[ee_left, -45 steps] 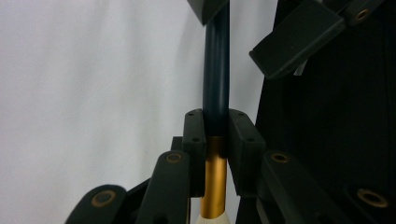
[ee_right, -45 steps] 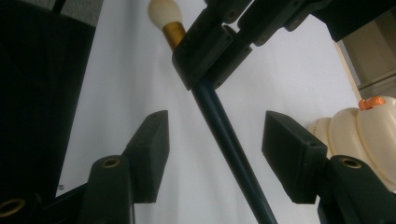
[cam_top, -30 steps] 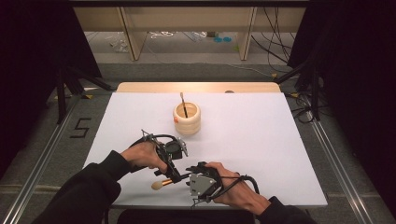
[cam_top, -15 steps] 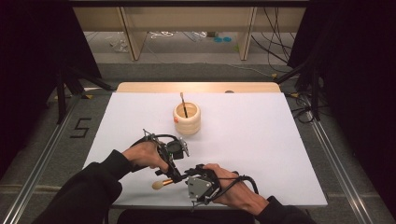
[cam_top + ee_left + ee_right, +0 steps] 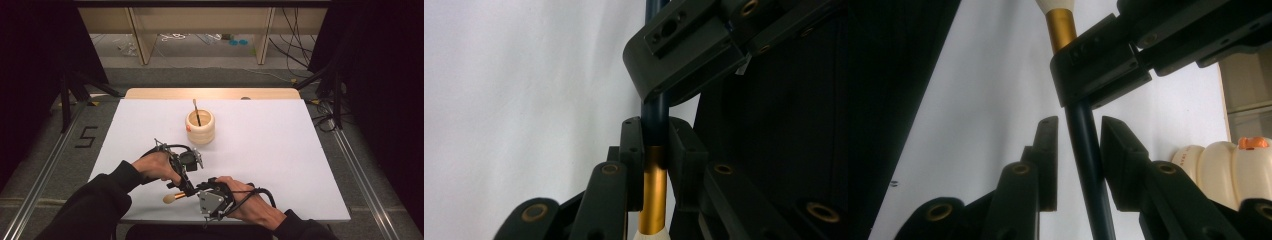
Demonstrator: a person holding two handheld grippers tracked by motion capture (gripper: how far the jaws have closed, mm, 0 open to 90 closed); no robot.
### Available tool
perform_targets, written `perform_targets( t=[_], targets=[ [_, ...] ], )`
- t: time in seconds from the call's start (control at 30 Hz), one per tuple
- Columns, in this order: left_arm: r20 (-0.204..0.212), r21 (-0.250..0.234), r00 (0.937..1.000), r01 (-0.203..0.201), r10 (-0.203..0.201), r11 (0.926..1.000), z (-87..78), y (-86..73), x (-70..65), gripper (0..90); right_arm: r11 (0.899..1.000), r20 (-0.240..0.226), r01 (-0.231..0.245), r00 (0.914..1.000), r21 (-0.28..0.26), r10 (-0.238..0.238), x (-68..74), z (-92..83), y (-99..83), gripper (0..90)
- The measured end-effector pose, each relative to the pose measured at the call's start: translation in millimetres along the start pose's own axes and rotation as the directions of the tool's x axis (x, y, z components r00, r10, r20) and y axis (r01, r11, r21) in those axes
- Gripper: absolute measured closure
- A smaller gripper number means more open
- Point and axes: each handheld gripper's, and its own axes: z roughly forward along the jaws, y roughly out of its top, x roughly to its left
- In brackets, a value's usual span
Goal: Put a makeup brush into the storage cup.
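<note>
- Gold and dark blue are the colours of the makeup brush (image 5: 176, 196), which lies low over the near edge of the white worktop (image 5: 280, 150), between the two hands.
- From the left gripper view, the left gripper (image 5: 655, 145) has its jaws closed on the brush at the place where the gold ferrule meets the dark handle; the pale bristle tip shows just below them.
- From the right gripper view, the right gripper (image 5: 1079, 131) has its jaws on both sides of the dark handle, with a small gap on each side, so they are open and not yet pressing.
- A cream ribbed holder (image 5: 200, 127) stands well apart, near the middle of the worktop, and it already carries another brush (image 5: 196, 111) upright.
- I judge that the step in hand is a handover of the brush from the left gripper to the right one.
- The next move probably calls for the right jaws to close firmly on the handle before the left jaws let go; otherwise the brush may fall or turn.
- After that, the brush should be carried to the holder and put in with the handle down.
</note>
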Motion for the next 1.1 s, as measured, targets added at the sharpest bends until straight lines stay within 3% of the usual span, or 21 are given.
perform_targets(
  t=[0.03, 0.13, 0.23, 0.53, 0.57, 0.6, 0.7, 1.1],
  targets=[
    [0.003, 0.003, 1.0, 0.0, 0.0, 1.0, 0.2, 0.3, -0.1, 78.1, 1.0, -0.015, -0.024, 0.9996, 0.019, 0.024, 2.4, -0.6, 0.3, 71.0],
    [0.009, 0.011, 1.0, 0.004, -0.004, 0.9999, 1.1, 1.4, -0.7, 78.1, 0.999, -0.016, -0.027, 0.9995, 0.024, 0.028, 3.1, -0.5, 0.7, 72.1],
    [0.008, 0.013, 1.0, 0.004, -0.004, 0.9999, 1.7, 2.3, -1.1, 78.2, 1.0, -0.009, 0.001, 1.0, 0.016, -0.001, 2.3, 0.7, 1.2, 73.0],
    [0.016, 0.021, 0.9999, 0.002, -0.002, 0.9998, 2.9, 3.0, -0.9, 78.1, 0.999, -0.02, 0.0, 0.9998, 0.033, 0.001, 4.0, 0.9, 1.5, 75.8],
    [0.016, 0.023, 0.9999, 0.004, -0.004, 0.9997, 3.1, 3.2, -1.0, 78.2, 0.999, -0.014, 0.049, 0.9987, 0.011, -0.049, 1.1, 2.7, 1.0, 76.2],
    [0.019, 0.024, 0.9998, 0.008, -0.009, 0.9997, 3.3, 3.5, -1.3, 78.2, 0.998, -0.014, 0.055, 0.9984, 0.008, -0.055, 0.9, 2.9, 0.8, 76.2],
    [0.023, 0.03, 0.9996, 0.017, -0.017, 0.9994, 3.7, 4.1, -1.9, 78.1, 0.999, -0.018, 0.035, 0.9992, 0.025, -0.035, 3.0, 2.4, 1.0, 76.7],
    [0.029, 0.047, 0.9995, 0.008, -0.009, 0.9989, 6.0, 5.1, -2.0, 78.1, 0.998, -0.043, 0.058, 0.9974, 0.011, -0.057, 2.6, 4.4, 0.8, 77.9]
  ],
)
